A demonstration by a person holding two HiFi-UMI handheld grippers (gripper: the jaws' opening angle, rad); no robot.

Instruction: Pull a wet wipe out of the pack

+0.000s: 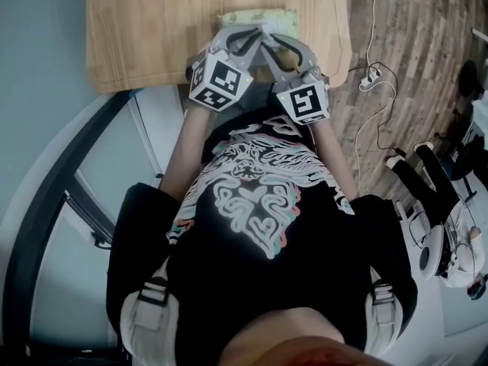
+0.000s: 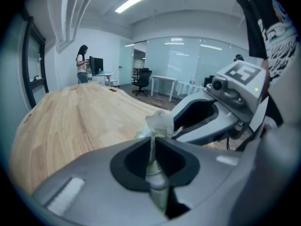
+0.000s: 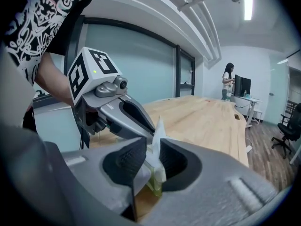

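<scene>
The light green wipe pack [image 1: 263,17] lies on the wooden table [image 1: 137,29] near its front edge. Both grippers meet over it. My left gripper [image 1: 248,36] is shut on a pale green fold of the pack [image 2: 154,173], which runs between its jaws [image 2: 153,147]. A white wet wipe [image 2: 160,121] sticks up just beyond the pack, at the tip of the right gripper [image 2: 188,121]. My right gripper [image 3: 149,154] is shut on that wipe [image 3: 157,135], whose point rises above the jaws with the green pack [image 3: 155,185] under it. The left gripper's fingers [image 3: 136,119] touch the wipe's far side.
The table top [image 2: 70,121] stretches away beyond the pack. A person [image 2: 83,65] stands at a desk with a monitor far behind, near an office chair [image 2: 142,79]. Cables and a plug strip [image 1: 371,76] lie on the floor right of the table.
</scene>
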